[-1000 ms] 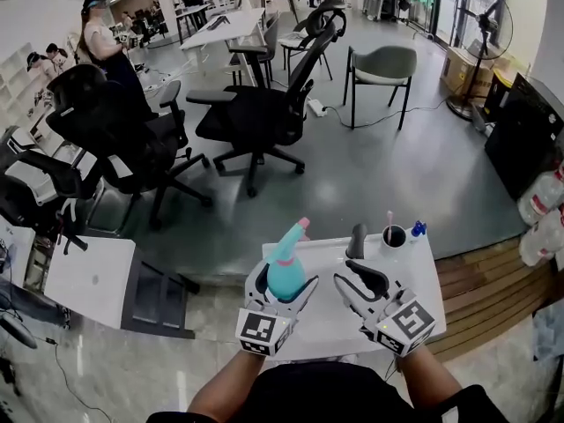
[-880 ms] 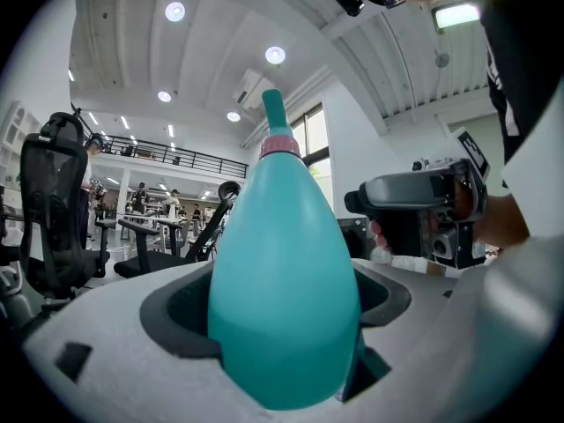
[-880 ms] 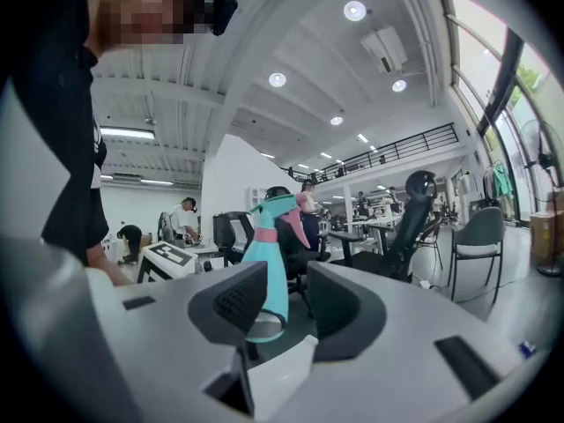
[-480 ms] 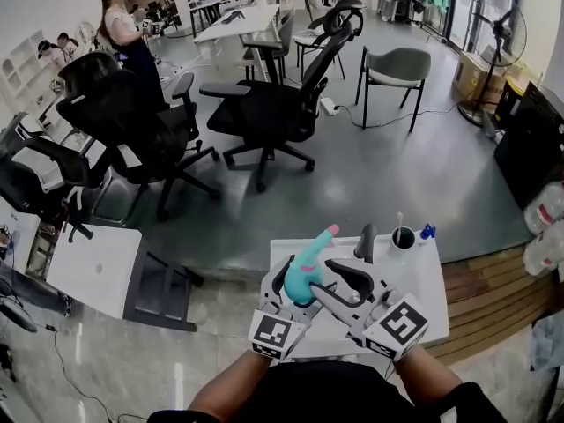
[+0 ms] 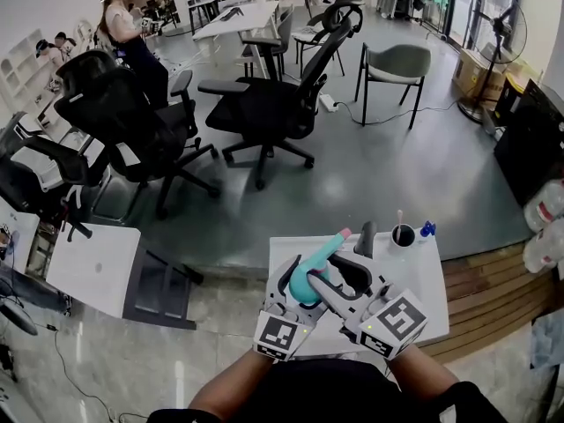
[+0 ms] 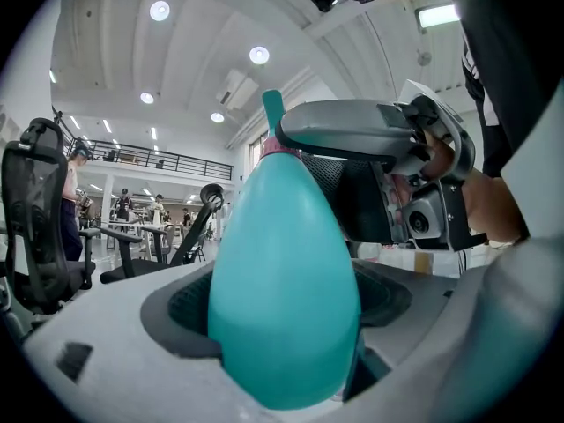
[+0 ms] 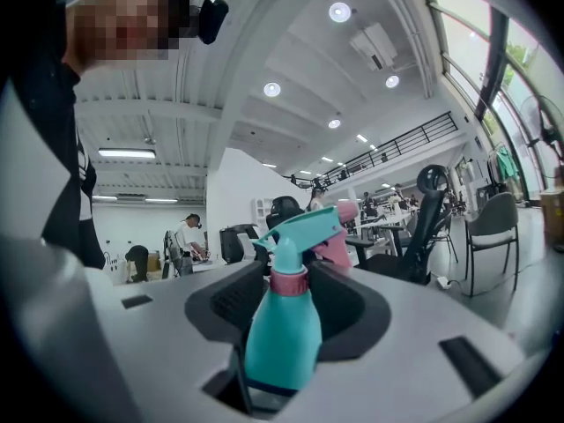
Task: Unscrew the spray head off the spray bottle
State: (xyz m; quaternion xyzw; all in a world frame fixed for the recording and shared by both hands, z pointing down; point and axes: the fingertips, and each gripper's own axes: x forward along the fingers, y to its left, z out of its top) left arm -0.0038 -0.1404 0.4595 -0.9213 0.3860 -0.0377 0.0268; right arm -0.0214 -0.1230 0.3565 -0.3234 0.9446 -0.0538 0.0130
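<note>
The left gripper [image 5: 302, 284] is clamped on the bottle [image 6: 282, 263]. Its two jaws press the teal body from either side, low on the belly, and it holds the bottle up off the tabletop [image 5: 419, 282], tilted so the top leans away from that gripper and to its right.

The right gripper [image 5: 328, 277] comes in from the other side, crossing just above the left one. Its jaws reach around the top of the bottle. Seen along those jaws, the pink collar [image 7: 288, 280] sits right between the pads, which lie against it on both sides, so this gripper looks closed on the base of the spray head [image 7: 302, 226]. The teal head rises just past the pads, with its pink trigger [image 7: 336, 247] pointing away from the gripper and the nozzle tip [image 5: 345, 233] furthest out. From the left gripper's side, one grey jaw of the right gripper lies across the bottle's neck, with only the tip of the head showing above it.

Beyond both grippers, at the far edge of the tabletop, stand a cup [image 5: 403, 235] with a stick in it and a small blue thing [image 5: 428, 229] to its right. Office chairs [image 5: 264, 113] stand on the floor well past the tabletop.
</note>
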